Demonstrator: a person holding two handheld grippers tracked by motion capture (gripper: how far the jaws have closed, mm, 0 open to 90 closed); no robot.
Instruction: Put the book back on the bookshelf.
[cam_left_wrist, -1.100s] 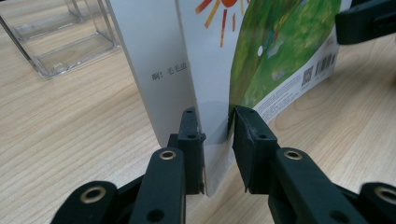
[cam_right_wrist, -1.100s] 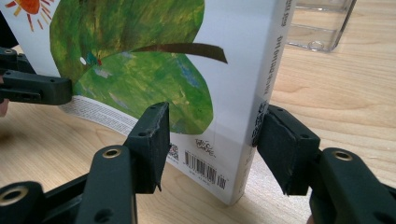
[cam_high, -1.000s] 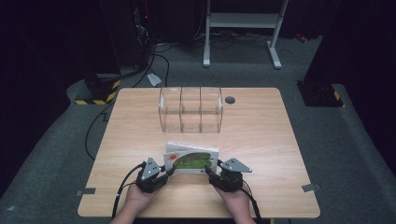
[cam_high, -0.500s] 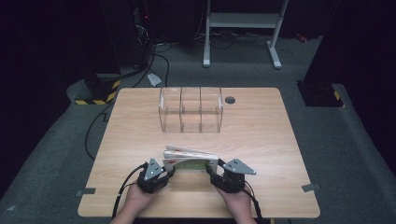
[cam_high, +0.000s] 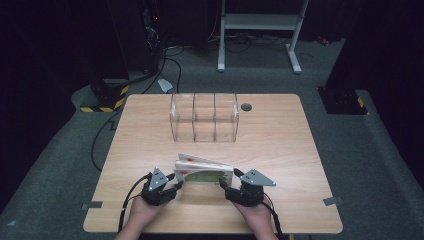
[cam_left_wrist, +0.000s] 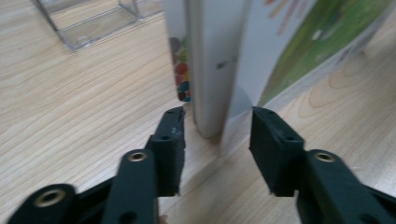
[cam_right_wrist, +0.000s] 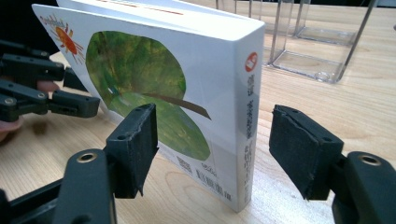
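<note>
A white picture book (cam_high: 205, 175) with a green cover stands on its long edge on the wooden table (cam_high: 280, 145), covers slightly splayed. My left gripper (cam_high: 177, 184) is at its left end. Its jaws (cam_left_wrist: 217, 135) have just been opening and straddle the book's page edge (cam_left_wrist: 210, 70) with a gap on both sides. My right gripper (cam_high: 224, 184) is at the spine end. Its jaws (cam_right_wrist: 212, 140) have also just been opening, and the book (cam_right_wrist: 187, 93) stands between them unpressed. The left gripper (cam_right_wrist: 51, 93) shows beyond the book.
A clear acrylic organiser (cam_high: 204, 117) with three compartments stands mid-table behind the book, also visible as the organiser (cam_right_wrist: 308, 46) in the right gripper view. A black round grommet (cam_high: 246, 106) sits right of it. A white stand (cam_high: 260, 30) and cables lie on the floor beyond.
The book has come down from a raised tilt to stand on the table. Both grippers' jaws have spread apart and let go of its ends. The hands have barely shifted.
</note>
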